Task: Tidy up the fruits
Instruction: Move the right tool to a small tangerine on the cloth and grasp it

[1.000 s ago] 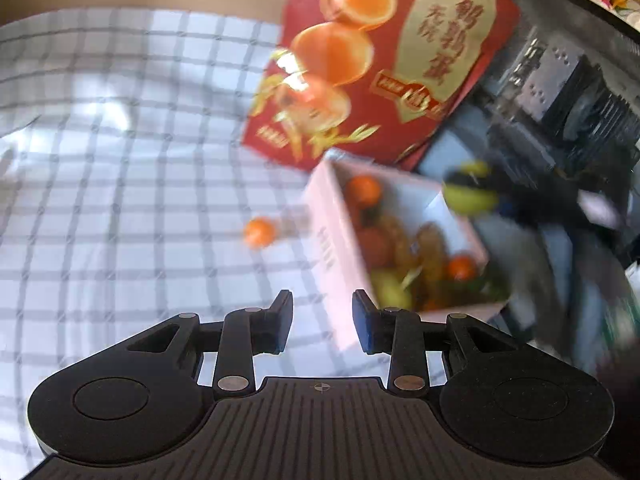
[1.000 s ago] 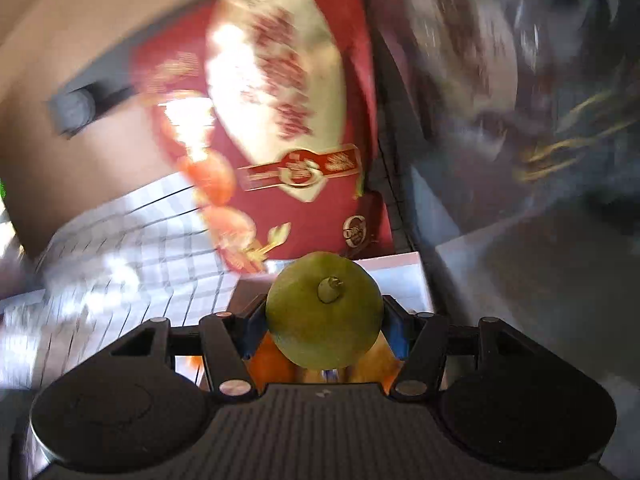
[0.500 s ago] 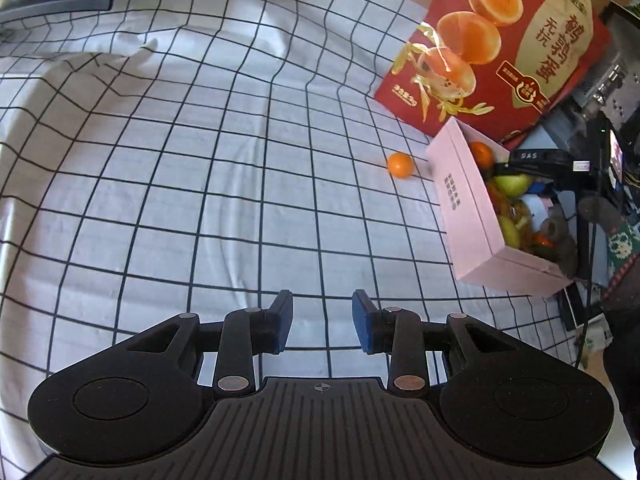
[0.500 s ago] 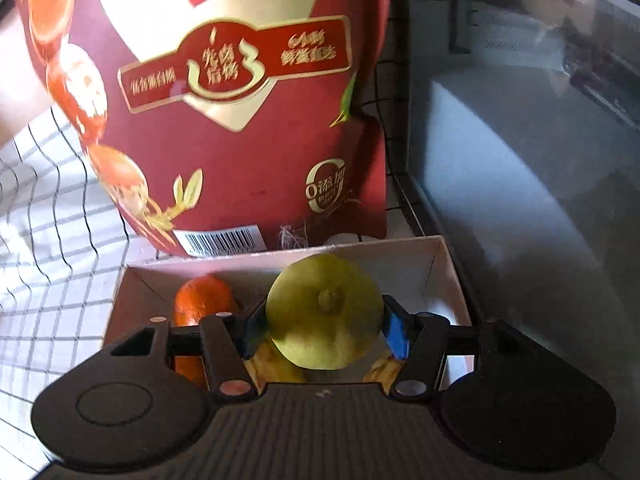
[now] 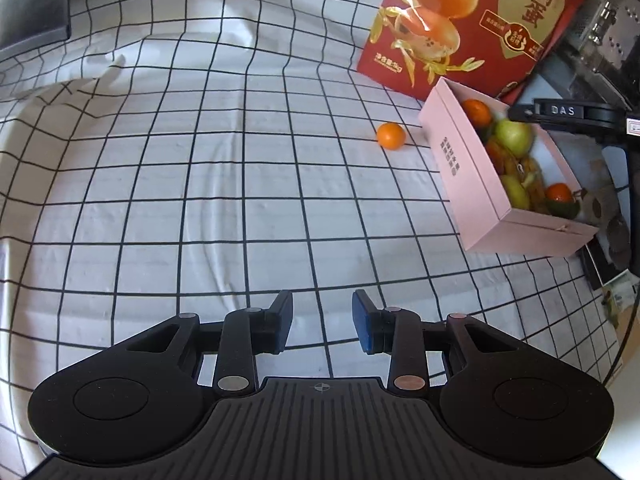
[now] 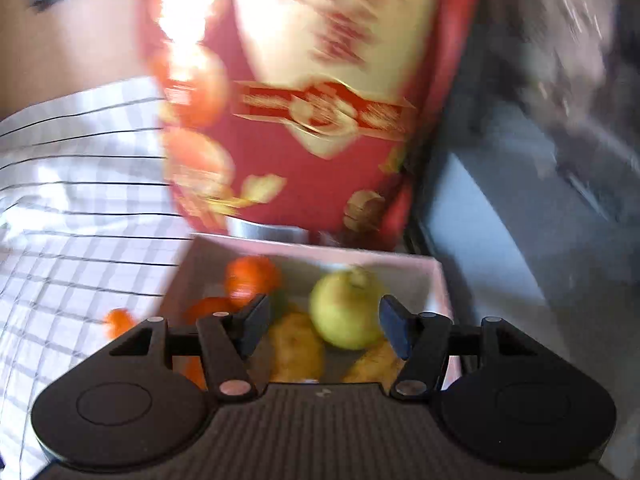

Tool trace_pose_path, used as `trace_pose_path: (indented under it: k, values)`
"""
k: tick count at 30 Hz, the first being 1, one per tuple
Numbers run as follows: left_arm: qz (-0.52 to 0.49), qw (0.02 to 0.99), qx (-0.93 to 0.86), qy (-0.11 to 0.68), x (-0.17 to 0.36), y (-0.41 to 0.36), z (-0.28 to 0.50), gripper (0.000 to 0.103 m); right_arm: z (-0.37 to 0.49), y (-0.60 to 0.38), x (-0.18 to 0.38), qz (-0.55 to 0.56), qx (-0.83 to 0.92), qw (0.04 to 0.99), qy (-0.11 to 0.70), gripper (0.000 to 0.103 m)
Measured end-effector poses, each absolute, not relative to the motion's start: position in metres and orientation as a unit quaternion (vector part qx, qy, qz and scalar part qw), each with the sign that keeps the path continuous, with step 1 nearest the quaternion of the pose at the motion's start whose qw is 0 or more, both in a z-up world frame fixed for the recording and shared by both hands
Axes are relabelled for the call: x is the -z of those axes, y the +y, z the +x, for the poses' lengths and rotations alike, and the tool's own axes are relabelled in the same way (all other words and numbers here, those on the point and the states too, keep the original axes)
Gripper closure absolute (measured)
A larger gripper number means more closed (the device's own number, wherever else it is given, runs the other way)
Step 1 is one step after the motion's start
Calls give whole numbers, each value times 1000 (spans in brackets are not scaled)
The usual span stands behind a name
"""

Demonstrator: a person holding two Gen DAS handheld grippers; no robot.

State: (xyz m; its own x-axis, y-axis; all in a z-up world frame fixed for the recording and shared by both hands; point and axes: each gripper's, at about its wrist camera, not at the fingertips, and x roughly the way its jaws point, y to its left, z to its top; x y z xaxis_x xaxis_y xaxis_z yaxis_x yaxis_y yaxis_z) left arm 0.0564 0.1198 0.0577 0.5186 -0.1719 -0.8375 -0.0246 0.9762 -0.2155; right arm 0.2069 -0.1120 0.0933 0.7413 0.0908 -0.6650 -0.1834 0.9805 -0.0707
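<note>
Your right tongs (image 6: 322, 330) stand over the pink box (image 6: 438, 280), and their jaws have just been spreading. The green apple (image 6: 346, 308) now sits below and between the pads, leaning toward the right-hand pad, with a clear gap on its left side. Whether that right pad still brushes the apple you cannot tell from this blurred view; the pinch itself is gone, and the apple lies among the other fruit in the box. Beside it, toward the left pad, is a tangerine (image 6: 252, 276) against the far wall of the box, and below the apple are yellowish fruits (image 6: 296, 346) too smeared to name.

Your left tongs (image 5: 322, 326) hang over the checked cloth (image 5: 160, 184) on the table, jaws partly spread with nothing between them, only cloth showing through the gap.

From the left tongs, the pink box (image 5: 464, 168) lies well ahead and to the right. The same green apple (image 5: 512, 136) shows in its far half, with a tangerine (image 5: 476, 112) beyond it at the far end and another orange fruit (image 5: 558, 193) at the near end. One loose tangerine (image 5: 391, 135) rests on the cloth just left of the box, apart from its wall and well ahead of the left tongs. A red printed bag (image 5: 476, 20) stands behind the box's far end.
</note>
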Motion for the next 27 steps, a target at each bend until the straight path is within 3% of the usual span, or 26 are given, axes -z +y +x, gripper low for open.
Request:
trace_pose_path:
  k: [2, 6, 12, 27]
  values:
    - [-94, 866, 47, 490, -60, 119, 54, 67, 199, -92, -96, -63, -130, 921, 363, 42]
    - [-81, 867, 48, 489, -63, 121, 48, 67, 198, -45, -92, -61, -204, 894, 393, 54]
    - [-105, 867, 40, 485, -62, 142, 29, 67, 241, -14, -74, -18, -232, 850, 472, 54]
    - [-159, 865, 17, 476, -60, 184, 9, 67, 281, 42, -36, -178, -165, 832, 500, 55]
